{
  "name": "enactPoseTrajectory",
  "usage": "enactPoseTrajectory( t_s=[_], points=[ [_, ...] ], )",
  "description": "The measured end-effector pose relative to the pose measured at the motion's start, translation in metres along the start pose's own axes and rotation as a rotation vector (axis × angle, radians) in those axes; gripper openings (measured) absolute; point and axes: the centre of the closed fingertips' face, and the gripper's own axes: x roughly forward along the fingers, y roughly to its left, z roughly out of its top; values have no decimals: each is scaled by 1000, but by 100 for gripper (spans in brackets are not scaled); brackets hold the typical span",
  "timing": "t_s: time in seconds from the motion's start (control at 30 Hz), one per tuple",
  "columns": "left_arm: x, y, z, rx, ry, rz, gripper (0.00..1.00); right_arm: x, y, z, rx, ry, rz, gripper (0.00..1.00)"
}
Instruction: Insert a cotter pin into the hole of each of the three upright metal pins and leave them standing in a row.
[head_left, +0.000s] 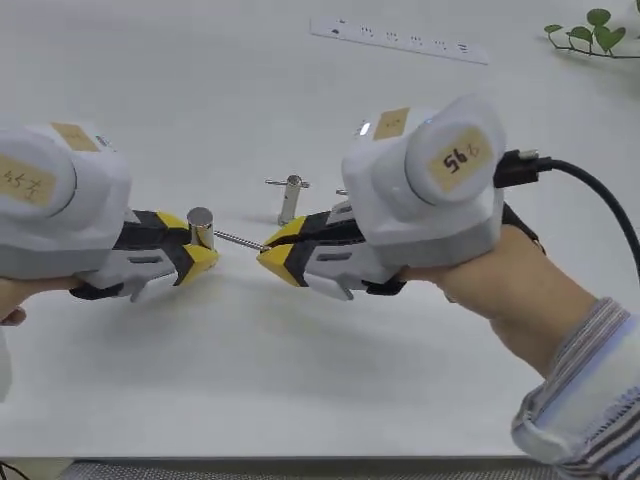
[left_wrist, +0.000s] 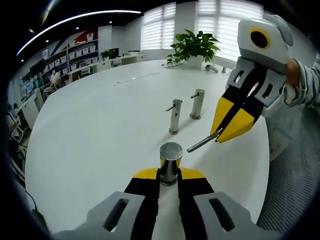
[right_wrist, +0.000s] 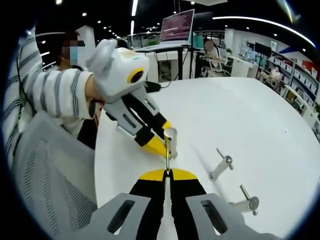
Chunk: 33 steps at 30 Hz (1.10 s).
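Clamping an upright metal pin (head_left: 200, 221), the left claw (left_wrist: 169, 175) faces the right claw (right_wrist: 168, 173) — closed around a cotter pin (head_left: 238, 238).

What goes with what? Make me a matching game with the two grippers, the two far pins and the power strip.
1 left gripper
2 right gripper
3 two far pins
4 power strip

a lying at the far side of the table
b shut on the cotter pin
c standing free, already pinned
d shut on the upright metal pin

Pairs: 1-d, 2-b, 3-c, 4-a.
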Motion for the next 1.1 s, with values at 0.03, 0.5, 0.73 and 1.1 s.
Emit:
enactPoseTrajectory(
  t_s=[0.03,0.5,0.73,1.1],
  points=[
    [0,0,0,-2,-2,3,12,1,0,0,1,1,-2,4],
    [-1,-2,0,-29,-2,15,12,4,-3,5,-26,-2,-36,4],
    [-1,-3,0,-62,0,32,12,7,-2,8,-10,-11,-40,4],
    [-1,-4,0,-74,-3,57,12,16,-1,11,3,-24,-61,4]
  ],
)
